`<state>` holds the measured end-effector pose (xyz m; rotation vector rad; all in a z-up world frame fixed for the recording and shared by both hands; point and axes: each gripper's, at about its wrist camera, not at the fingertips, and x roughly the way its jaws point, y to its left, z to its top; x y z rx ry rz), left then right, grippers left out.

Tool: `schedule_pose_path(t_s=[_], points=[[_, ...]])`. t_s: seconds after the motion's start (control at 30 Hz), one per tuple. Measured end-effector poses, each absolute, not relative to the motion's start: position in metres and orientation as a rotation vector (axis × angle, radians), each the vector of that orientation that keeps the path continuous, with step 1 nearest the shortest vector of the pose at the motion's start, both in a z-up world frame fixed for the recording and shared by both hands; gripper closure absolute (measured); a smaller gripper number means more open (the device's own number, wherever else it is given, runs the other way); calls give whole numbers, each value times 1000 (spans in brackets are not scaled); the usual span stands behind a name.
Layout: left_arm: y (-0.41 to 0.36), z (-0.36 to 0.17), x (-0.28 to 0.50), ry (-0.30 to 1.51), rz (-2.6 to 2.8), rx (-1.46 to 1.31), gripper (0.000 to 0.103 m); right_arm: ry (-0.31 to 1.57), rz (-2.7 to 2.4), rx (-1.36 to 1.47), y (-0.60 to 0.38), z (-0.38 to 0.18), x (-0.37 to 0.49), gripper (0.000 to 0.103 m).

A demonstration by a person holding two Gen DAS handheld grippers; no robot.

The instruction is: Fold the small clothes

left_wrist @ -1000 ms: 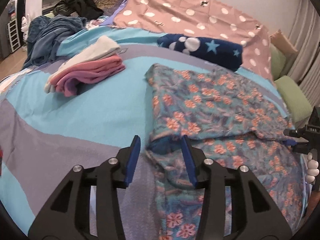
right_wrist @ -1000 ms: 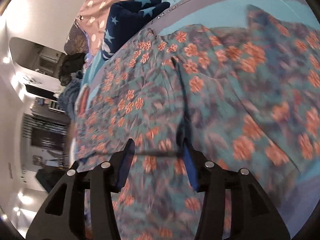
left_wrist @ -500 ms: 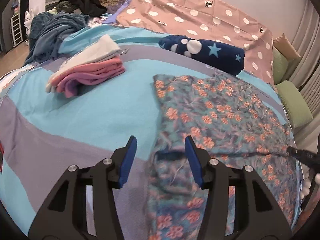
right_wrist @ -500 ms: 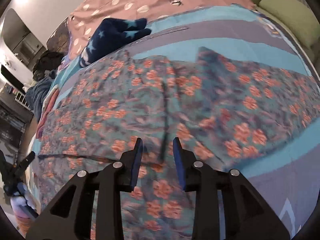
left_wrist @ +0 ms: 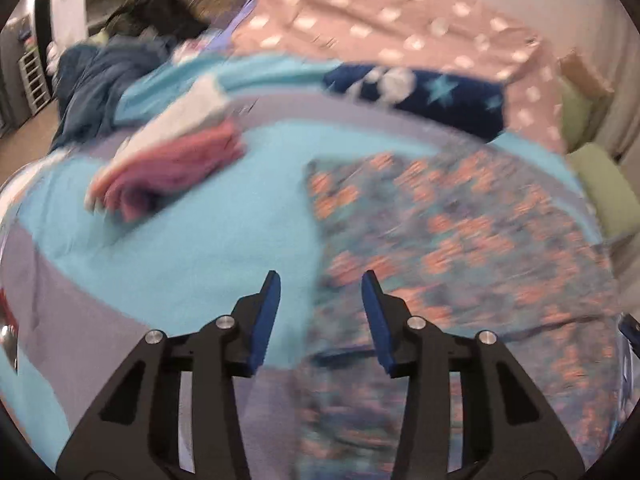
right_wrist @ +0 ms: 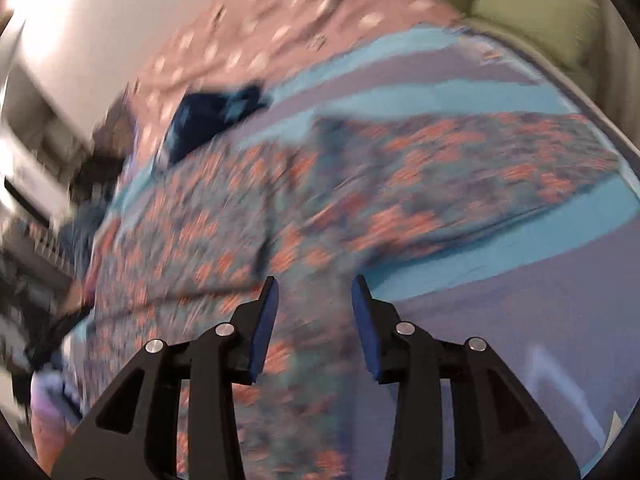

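Observation:
A teal garment with orange flowers [left_wrist: 460, 240] lies spread on the bed, with one layer folded over another. My left gripper [left_wrist: 321, 280] hovers over its left edge, jaws apart and closing with nothing pressed between them. My right gripper [right_wrist: 315, 284] hovers over the near part of the same garment [right_wrist: 360, 184], close to where the cloth meets the sheet. Its jaws are opening and nothing sits between them. Both views are blurred by motion.
A folded pink and white stack [left_wrist: 176, 156] rests on the turquoise and grey sheet [left_wrist: 180, 248] to the left. Behind lie a navy star blanket [left_wrist: 420, 92], a pink dotted quilt [left_wrist: 400, 32] and a heap of blue clothes [left_wrist: 100, 80]. Green cushions [left_wrist: 604, 188] line the right side.
The garment corner that sat between my left jaws now lies flat below them. My right gripper has swung across the garment towards its edge, and its jaws stand wider than half a second ago.

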<state>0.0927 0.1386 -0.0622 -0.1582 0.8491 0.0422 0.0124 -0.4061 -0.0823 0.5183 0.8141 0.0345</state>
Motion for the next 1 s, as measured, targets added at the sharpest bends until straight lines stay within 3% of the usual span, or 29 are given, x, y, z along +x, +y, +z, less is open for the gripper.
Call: schedule_pose_path(t_s=[0.17,0.4,0.53,0.83,0.93,1.0], points=[[85,-35,90,766,-144,-87,60,748,-180,773,-493,-98,3,63],[25,-59,106,815,-278,-101,58,759,-334,1063,-590,-150,-3,62],[5,-72,121,855,-294,-88,48,742,-359,1132,-616,-164,8,62],[-20,-101,140,952,-300,11,46,650,-427,1240,-658,-192,38,63],[-21,-105,142,963,-306,17,44,640,-456,1244,-668,-198,44,73],[-23,-107,143,965,-309,27,42,638,-467,1246,-673,-203,47,92]])
